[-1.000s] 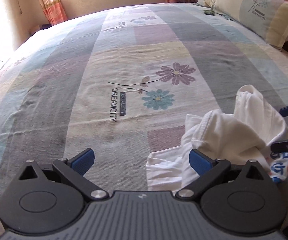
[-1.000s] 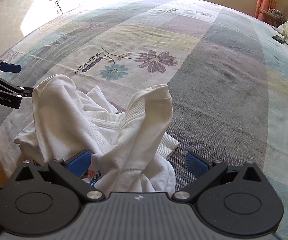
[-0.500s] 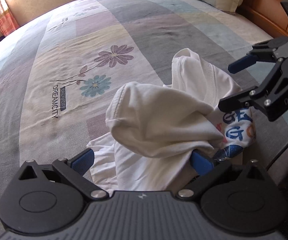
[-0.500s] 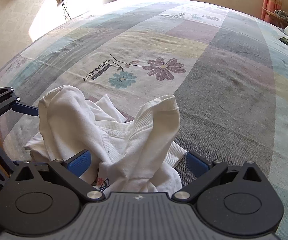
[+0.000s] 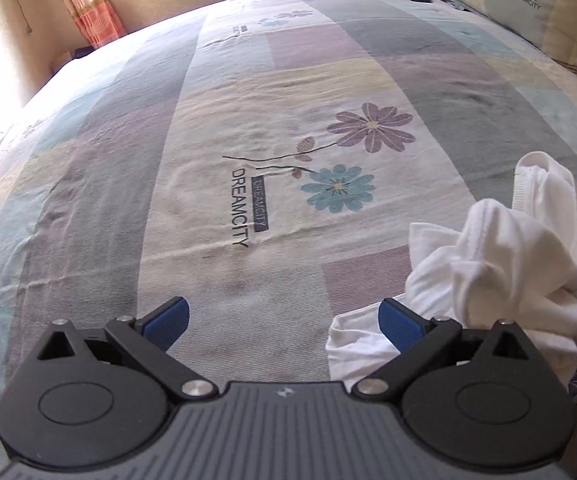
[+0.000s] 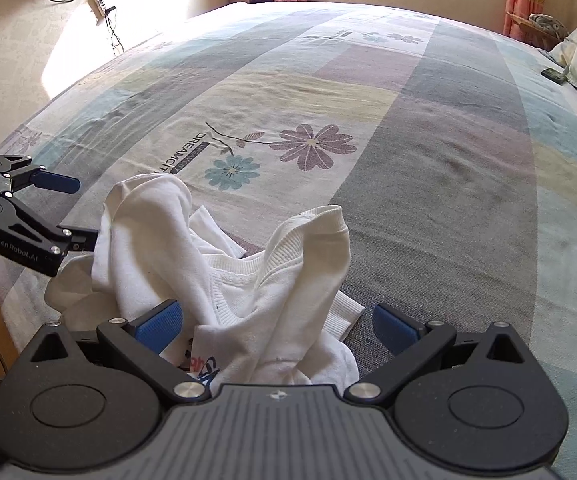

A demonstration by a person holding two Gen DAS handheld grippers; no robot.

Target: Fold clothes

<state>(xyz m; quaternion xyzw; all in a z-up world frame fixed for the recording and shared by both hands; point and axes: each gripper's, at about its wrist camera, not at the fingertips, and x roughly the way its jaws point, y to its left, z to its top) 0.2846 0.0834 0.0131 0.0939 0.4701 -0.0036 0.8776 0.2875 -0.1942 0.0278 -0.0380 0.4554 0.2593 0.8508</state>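
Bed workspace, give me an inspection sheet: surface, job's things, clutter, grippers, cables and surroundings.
Surface: bedspread, patchwork with flower print, lightly wrinkled.
Job's things: white garment, crumpled in a heap near the bed's edge, unfolded.
Clutter: small dark object near the pillow.
Grippers: left gripper jaws open, empty; right gripper jaws open, garment between them, not gripped.
Cables: wall cables below a dark panel.
Surroundings: orange curtains, sunlit wall.
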